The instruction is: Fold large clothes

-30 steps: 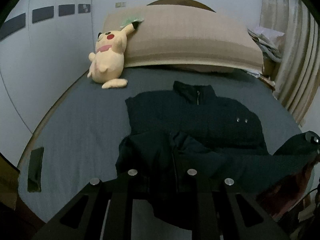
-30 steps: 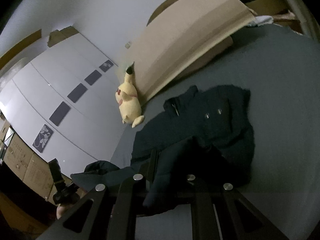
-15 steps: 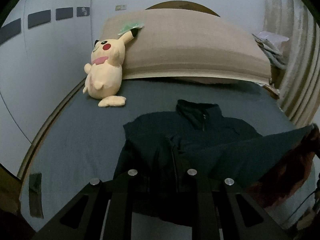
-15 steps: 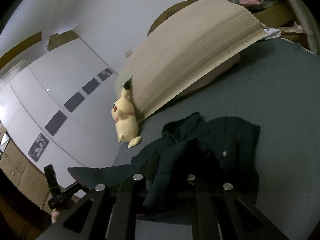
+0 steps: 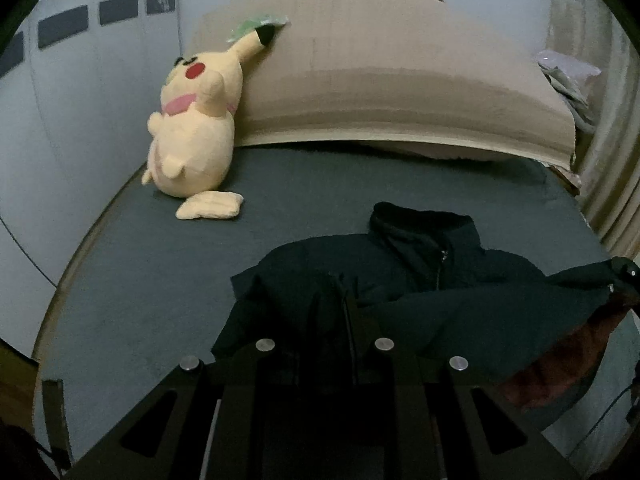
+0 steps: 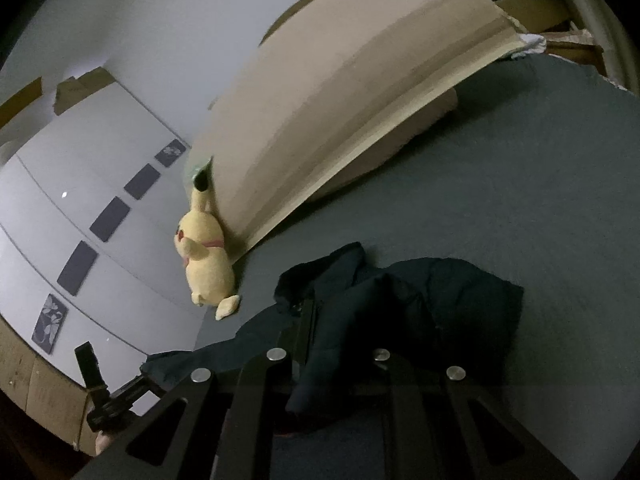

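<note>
both jaws clenched on the dark jacket (image 5: 424, 280) hem (lifted off the bed (image 5: 160, 280)).

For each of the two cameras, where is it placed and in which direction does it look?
Left wrist: on the left tool, low over the bed's foot, facing the headboard; its fingers grip the jacket; the right tool shows at the right edge.
Right wrist: on the right tool, rolled sideways, looking across the bed; its fingers grip the jacket; the left tool shows at lower left.
Shared: jacket, bed, headboard, plush.
</note>
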Tool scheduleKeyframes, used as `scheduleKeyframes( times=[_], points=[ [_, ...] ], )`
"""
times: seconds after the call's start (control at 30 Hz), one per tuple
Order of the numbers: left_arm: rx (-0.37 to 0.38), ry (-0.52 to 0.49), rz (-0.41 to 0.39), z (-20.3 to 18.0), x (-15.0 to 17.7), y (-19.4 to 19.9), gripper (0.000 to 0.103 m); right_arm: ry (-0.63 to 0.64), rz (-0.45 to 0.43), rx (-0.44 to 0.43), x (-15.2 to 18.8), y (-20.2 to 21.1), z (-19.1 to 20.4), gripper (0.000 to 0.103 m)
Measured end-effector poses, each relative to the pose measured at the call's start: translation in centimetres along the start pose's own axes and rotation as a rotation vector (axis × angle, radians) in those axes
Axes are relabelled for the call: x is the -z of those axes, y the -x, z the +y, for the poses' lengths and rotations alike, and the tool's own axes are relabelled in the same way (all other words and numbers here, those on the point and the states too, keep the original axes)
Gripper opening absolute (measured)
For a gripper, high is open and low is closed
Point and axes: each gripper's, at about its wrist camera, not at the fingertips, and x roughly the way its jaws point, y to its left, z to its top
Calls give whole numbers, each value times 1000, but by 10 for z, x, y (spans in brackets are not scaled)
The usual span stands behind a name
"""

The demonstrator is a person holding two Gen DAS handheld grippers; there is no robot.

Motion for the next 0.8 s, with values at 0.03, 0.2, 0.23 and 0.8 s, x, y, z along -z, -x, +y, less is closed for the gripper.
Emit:
scheduleKeyframes(
  times=[0.03,0.2,0.23,0.8],
  points=[
    [10,7,11,2,-4,-6,17,-8,3,1,-3,-6,-3,11],
    [39,26,58,8,-21,-31,17,-37,26,17,-21,-37,-14,11],
    [39,29,69,9,-24,-38,17,-42,32,20,-23,-44,-16,11],
    [6,35,146,11,-26,-100,17,-86,115,93,-28,-111,-57,11]
  ],
)
